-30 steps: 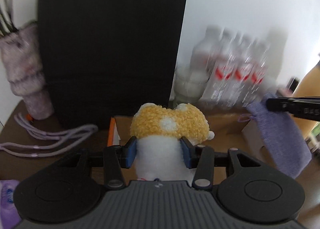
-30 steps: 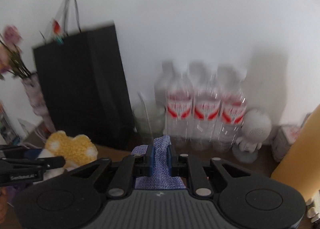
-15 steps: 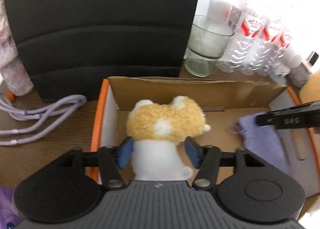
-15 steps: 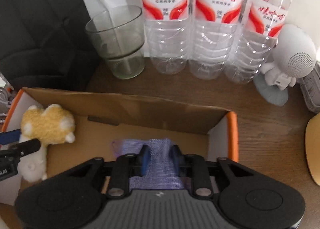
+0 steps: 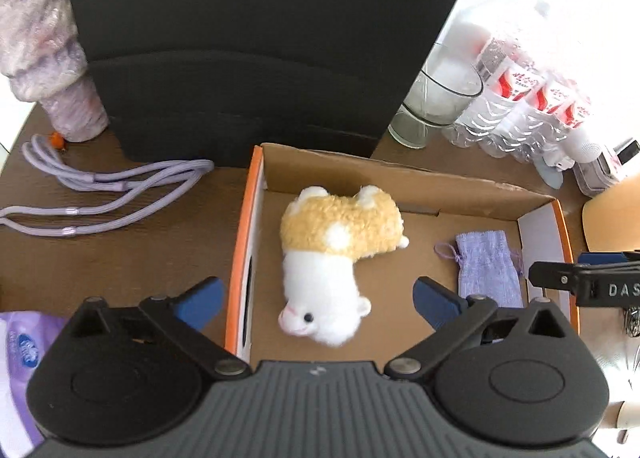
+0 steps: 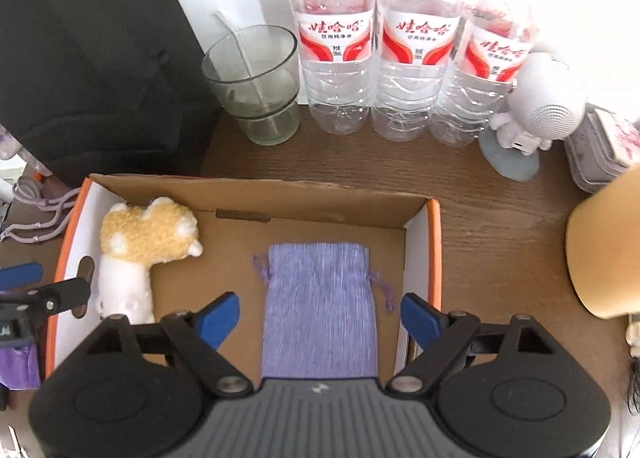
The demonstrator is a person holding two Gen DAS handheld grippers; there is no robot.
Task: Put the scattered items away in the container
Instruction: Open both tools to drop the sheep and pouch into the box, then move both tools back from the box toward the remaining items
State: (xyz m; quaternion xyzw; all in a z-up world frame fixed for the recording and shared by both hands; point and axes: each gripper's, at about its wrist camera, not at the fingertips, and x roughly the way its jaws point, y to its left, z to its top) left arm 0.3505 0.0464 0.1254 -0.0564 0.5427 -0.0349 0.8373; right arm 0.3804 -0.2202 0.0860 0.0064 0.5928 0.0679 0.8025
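Observation:
An orange-rimmed cardboard box (image 5: 420, 174) (image 6: 256, 186) lies on the brown table. A yellow and white plush toy (image 5: 332, 258) (image 6: 136, 254) lies on its side at the box's left. A purple drawstring pouch (image 5: 488, 270) (image 6: 320, 306) lies flat at the box's right. My left gripper (image 5: 320, 304) hovers above the plush, its jaws opening wide and its pads clear of the toy. Over the pouch, my right gripper (image 6: 320, 316) has its jaws opening too, pads apart from the cloth. Each gripper shows at the edge of the other's view.
A black bag (image 5: 256, 38) stands behind the box. A glass (image 6: 256, 86) with a straw, three water bottles (image 6: 412, 58) and a white figurine (image 6: 536, 114) line the back. A purple cord (image 5: 100, 190) and a tissue pack (image 5: 20, 358) lie left of the box.
Both grippers tipped down over the box and opened. The plush dropped from the left gripper and the pouch from the right; both now lie on the box floor.

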